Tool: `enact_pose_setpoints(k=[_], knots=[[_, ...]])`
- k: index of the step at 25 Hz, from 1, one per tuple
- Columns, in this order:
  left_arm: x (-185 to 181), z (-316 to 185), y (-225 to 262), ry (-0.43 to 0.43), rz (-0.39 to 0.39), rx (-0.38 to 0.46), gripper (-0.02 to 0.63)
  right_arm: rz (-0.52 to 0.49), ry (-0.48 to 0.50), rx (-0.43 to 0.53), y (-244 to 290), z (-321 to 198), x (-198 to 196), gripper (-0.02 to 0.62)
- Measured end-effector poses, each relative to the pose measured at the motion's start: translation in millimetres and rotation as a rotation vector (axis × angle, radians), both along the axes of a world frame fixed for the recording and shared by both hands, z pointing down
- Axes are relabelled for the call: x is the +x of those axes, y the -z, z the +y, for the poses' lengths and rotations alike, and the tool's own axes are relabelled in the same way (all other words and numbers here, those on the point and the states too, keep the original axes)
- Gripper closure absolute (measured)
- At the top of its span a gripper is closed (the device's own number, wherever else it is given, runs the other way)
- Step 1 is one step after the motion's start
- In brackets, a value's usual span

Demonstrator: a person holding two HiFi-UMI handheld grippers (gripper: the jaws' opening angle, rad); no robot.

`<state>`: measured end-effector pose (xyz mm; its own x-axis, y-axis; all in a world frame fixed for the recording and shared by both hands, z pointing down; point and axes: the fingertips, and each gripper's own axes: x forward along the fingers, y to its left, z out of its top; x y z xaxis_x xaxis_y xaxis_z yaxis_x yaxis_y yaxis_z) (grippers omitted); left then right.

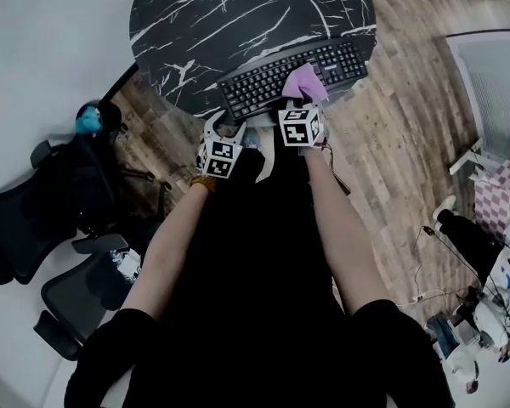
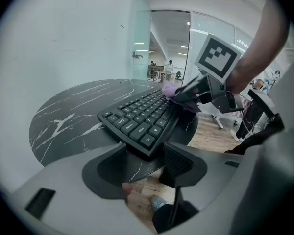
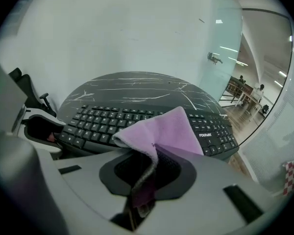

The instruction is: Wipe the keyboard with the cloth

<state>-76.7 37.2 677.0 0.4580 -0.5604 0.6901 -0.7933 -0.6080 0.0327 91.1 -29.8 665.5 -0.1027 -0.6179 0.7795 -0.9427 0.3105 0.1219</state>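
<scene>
The cloth (image 3: 166,131) is lilac, the keyboard (image 3: 103,124) black, the table (image 1: 204,24) black marble veined with white.

Kbd (image 1: 255,87) on table's (image 1: 195,24) near edge, cloth (image 1: 304,82) over its R half; chairs (image 1: 21,219) L.

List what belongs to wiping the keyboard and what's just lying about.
Job:
keyboard
cloth
right tool, shut on the cloth
left tool, open at the keyboard's corner
table

Lying about:
chairs
floor cables
</scene>
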Motion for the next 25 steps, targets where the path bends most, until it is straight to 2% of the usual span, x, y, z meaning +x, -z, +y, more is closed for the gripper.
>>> enact_pose_setpoints(k=[9,15,18,20,22,23,25], knots=[[-1,1,-2,-0.004,0.008,-0.001,0.376,-0.065,0.028,-0.028,1,20,-56,0.535],[-3,4,-8,-0.002,-0.003,-0.042,0.376,-0.085,0.12,-0.069,0,34,-102,0.535],[-2,1,-6,-0.013,-0.008,-0.039,0.376,-0.187,0.102,-0.121,2,37,-109,0.535],[-2,1,-6,-0.052,-0.022,-0.052,0.38,-0.275,0.087,-0.139,10,37,-107,0.535],[-2,4,-1,-0.107,-0.056,-0.086,0.383,-0.317,0.105,-0.08,34,30,-100,0.535],[-2,1,9,-0.124,-0.064,-0.072,0.4,-0.322,0.118,-0.018,52,24,-95,0.535],[-1,-15,46,-0.112,-0.03,0.04,0.464,-0.333,0.125,0.13,93,11,-84,0.535]])
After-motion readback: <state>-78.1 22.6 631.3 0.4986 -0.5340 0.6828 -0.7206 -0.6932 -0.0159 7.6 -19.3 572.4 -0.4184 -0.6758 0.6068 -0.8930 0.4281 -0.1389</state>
